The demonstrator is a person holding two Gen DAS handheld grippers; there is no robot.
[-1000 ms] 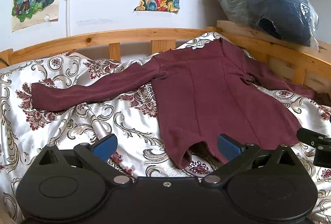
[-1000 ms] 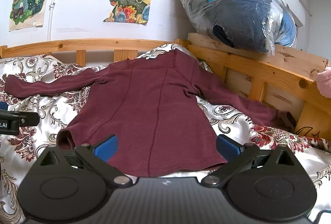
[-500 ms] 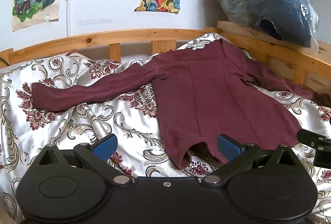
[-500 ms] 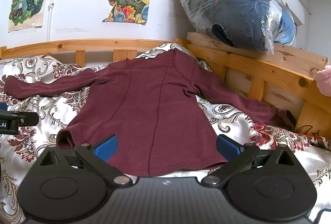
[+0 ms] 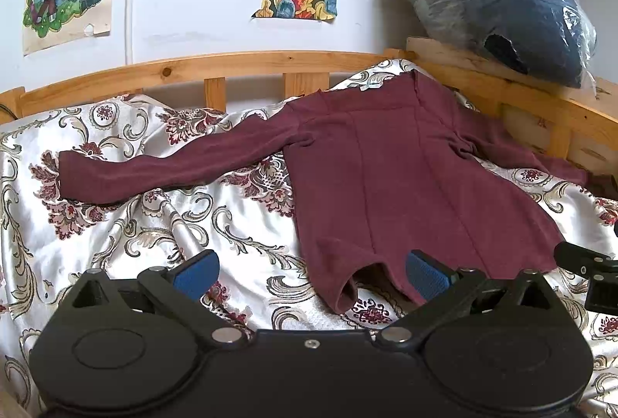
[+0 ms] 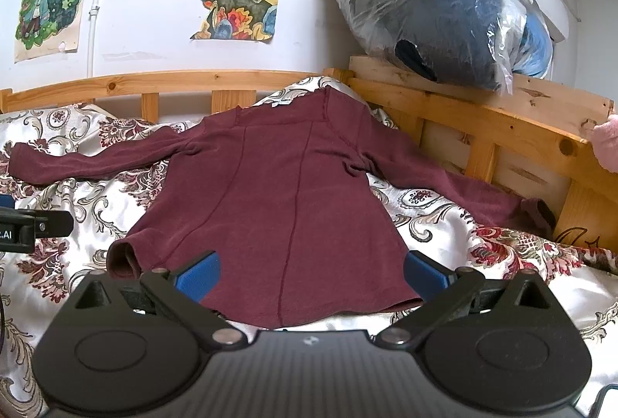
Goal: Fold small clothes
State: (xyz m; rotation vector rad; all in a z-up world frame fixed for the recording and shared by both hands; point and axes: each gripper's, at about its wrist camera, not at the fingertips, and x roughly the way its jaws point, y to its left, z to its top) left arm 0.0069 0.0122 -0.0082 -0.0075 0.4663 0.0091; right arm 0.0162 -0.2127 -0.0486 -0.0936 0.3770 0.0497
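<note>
Maroon top [image 6: 286,194] is spread flat on the bed [image 6: 444,225]; its hem is flanked by both wide-spread grippers, left [image 5: 311,273] and right [image 6: 311,273].

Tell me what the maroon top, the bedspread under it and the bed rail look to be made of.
Maroon top: soft matte knit, probably cotton jersey or light fleece; raised seams, limp drape.
Bedspread: glossy satin-like woven fabric, shiny highlights on creases, printed floral scrolls.
Bed rail: light pine-like wood, visible knots and grain, apparently clear-varnished.
</note>
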